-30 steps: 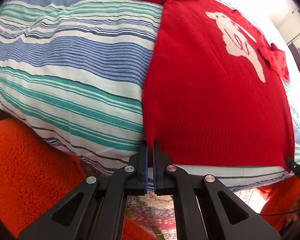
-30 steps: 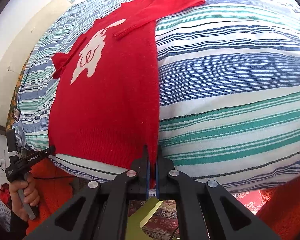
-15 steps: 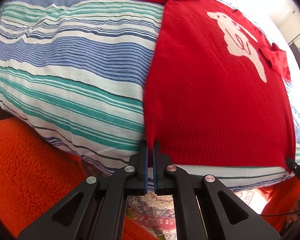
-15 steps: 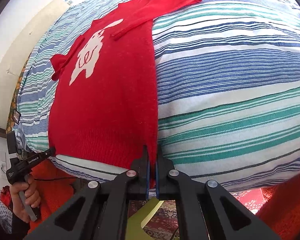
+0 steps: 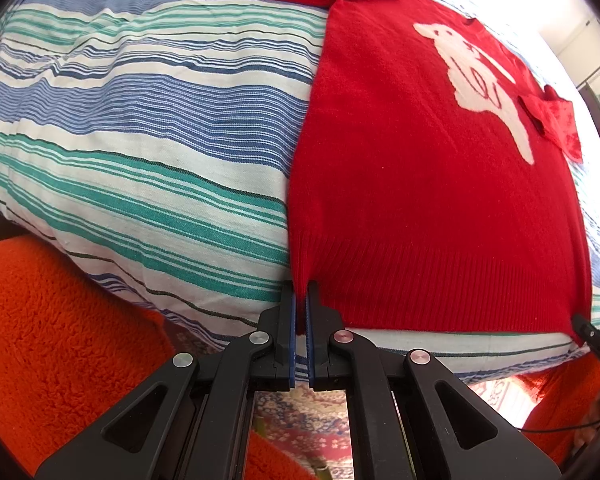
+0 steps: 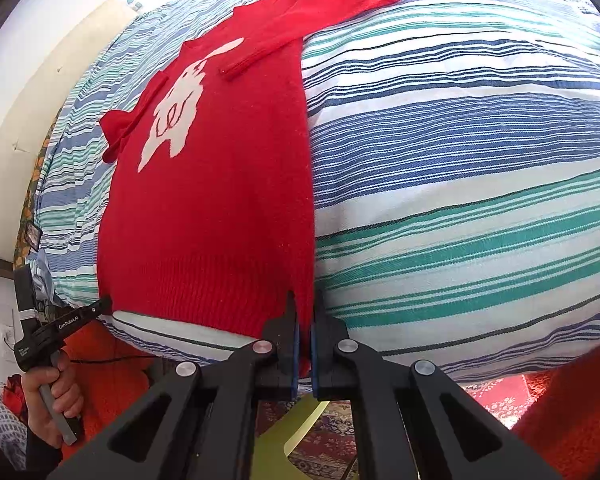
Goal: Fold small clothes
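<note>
My left tongs (image 5: 301, 312) are closed tight on the bottom hem of the red sweater (image 5: 420, 184), pinching its ribbed band at the corner on my left side. My right tongs (image 6: 305, 320) are clamped just as tightly on the opposite hem corner, with a strip of red knit caught between the blue pads. In the right wrist view the left tongs show at the far left edge, my left hand (image 6: 54, 396) wrapped round the handle, the tip touching that hem corner.

The sweater lies front up, spread flat on the bed's striped cover (image 5: 140, 128), which carries blue, teal and white bands. Its ribbed hem sits at the bed's near edge, the body running away from me toward the far side. A white animal figure (image 5: 476, 80) is knitted into the chest. One sleeve (image 6: 312, 20) is folded across the top of the body, its cuff lying on the red front just beside the white figure; the other sleeve (image 5: 556, 128) is bunched at the side near the figure.

Below the bed edge there is fuzzy orange fabric (image 5: 60, 328) on both sides of me, and a patterned rug (image 6: 332, 440) on the floor between.
</note>
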A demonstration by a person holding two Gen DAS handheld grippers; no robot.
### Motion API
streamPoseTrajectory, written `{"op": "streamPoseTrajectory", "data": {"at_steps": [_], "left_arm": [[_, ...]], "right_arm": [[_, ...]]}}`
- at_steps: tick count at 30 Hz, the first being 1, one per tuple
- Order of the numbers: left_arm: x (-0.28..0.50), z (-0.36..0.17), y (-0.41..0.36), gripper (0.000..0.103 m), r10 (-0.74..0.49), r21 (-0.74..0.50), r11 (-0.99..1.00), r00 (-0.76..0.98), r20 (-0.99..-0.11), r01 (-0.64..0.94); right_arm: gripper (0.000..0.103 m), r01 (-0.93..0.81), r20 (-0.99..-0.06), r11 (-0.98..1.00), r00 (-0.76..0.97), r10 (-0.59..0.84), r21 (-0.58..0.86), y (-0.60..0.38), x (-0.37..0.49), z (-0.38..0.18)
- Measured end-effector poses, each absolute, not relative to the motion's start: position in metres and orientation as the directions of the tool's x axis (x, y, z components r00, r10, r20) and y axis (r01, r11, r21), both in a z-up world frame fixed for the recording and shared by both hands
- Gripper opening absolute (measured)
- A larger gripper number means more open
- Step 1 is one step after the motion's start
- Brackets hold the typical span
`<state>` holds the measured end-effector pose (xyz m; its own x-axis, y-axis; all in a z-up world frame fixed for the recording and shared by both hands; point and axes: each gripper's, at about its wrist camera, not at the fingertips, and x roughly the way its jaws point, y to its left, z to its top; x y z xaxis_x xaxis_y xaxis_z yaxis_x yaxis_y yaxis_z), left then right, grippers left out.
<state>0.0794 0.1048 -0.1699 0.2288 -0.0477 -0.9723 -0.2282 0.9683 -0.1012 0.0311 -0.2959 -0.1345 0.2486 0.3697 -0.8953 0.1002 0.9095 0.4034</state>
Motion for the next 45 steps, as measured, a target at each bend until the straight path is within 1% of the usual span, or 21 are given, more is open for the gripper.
{"op": "streamPoseTrajectory", "data": {"at_steps": [22, 28, 30, 31, 33, 34, 35, 36, 37, 38, 39, 40, 41, 42, 43, 44, 45], "left_arm": [[0.078, -0.170, 0.106, 0.001, -0.049, -0.102, 0.967, 0.224, -0.973, -0.233], [0.076, -0.170, 0.105, 0.001, -0.029, -0.082, 0.972, 0.232, -0.972, -0.222], [0.075, -0.170, 0.102, 0.002, -0.015, -0.065, 0.976, 0.234, -0.972, -0.206], [0.074, -0.170, 0.101, 0.006, -0.006, -0.054, 0.979, 0.235, -0.972, -0.196], [0.072, -0.169, 0.100, 0.008, 0.000, -0.047, 0.981, 0.241, -0.971, -0.186], [0.072, -0.168, 0.099, 0.015, 0.001, -0.045, 0.982, 0.241, -0.970, -0.185], [0.069, -0.165, 0.098, 0.026, 0.006, -0.040, 0.982, 0.241, -0.970, -0.185], [0.066, -0.161, 0.098, 0.036, 0.020, -0.027, 0.982, 0.243, -0.970, -0.189], [0.062, -0.156, 0.099, 0.058, 0.037, -0.013, 0.980, 0.248, -0.968, -0.197], [0.056, -0.149, 0.101, 0.069, 0.064, 0.006, 0.977, 0.265, -0.962, -0.214], [0.050, -0.139, 0.104, 0.070, 0.092, 0.020, 0.972, 0.299, -0.950, -0.235], [0.042, -0.126, 0.110, 0.070, 0.121, 0.025, 0.963, 0.348, -0.930, -0.268], [0.036, -0.113, 0.118, 0.073, 0.147, 0.019, 0.951, 0.395, -0.907, -0.310], [0.029, -0.102, 0.128, 0.077, 0.182, 0.012, 0.931, 0.437, -0.881, -0.364], [0.026, -0.096, 0.136, 0.085, 0.213, 0.010, 0.914, 0.458, -0.863, -0.406], [0.025, -0.090, 0.144, 0.087, 0.257, 0.010, 0.888, 0.479, -0.840, -0.459], [0.024, -0.089, 0.148, 0.087, 0.275, 0.009, 0.877, 0.486, -0.830, -0.481]], "right_arm": [[0.003, 0.108, -0.895, 0.907, 0.248, 0.371, 0.406, -0.297, 0.031, -0.135], [0.003, 0.091, -0.898, 0.916, 0.254, 0.358, 0.391, -0.294, 0.031, -0.135], [0.003, 0.078, -0.900, 0.921, 0.258, 0.352, 0.382, -0.293, 0.030, -0.135], [0.003, 0.072, -0.900, 0.922, 0.260, 0.350, 0.380, -0.293, 0.030, -0.135], [0.003, 0.061, -0.900, 0.925, 0.262, 0.347, 0.375, -0.292, 0.030, -0.134], [0.003, 0.056, -0.901, 0.927, 0.265, 0.344, 0.371, -0.291, 0.030, -0.134], [0.004, 0.053, -0.900, 0.927, 0.268, 0.344, 0.370, -0.291, 0.029, -0.132], [0.006, 0.050, -0.899, 0.928, 0.271, 0.344, 0.370, -0.291, 0.028, -0.131], [0.016, 0.051, -0.901, 0.929, 0.269, 0.340, 0.366, -0.290, 0.026, -0.128], [0.029, 0.052, -0.904, 0.932, 0.267, 0.334, 0.360, -0.291, 0.024, -0.124], [0.036, 0.055, -0.905, 0.935, 0.274, 0.324, 0.352, -0.293, 0.021, -0.117], [0.047, 0.058, -0.906, 0.939, 0.289, 0.311, 0.340, -0.296, 0.019, -0.111], [0.051, 0.062, -0.906, 0.949, 0.321, 0.275, 0.310, -0.302, 0.015, -0.098], [0.051, 0.061, -0.905, 0.960, 0.355, 0.235, 0.273, -0.308, 0.013, -0.086], [0.052, 0.047, -0.902, 0.978, 0.396, 0.170, 0.205, -0.314, 0.013, -0.068], [0.052, 0.026, -0.898, 0.989, 0.422, 0.124, 0.148, -0.317, 0.016, -0.055], [0.052, -0.005, -0.890, 0.995, 0.446, 0.093, 0.101, -0.319, 0.020, -0.042]]}}
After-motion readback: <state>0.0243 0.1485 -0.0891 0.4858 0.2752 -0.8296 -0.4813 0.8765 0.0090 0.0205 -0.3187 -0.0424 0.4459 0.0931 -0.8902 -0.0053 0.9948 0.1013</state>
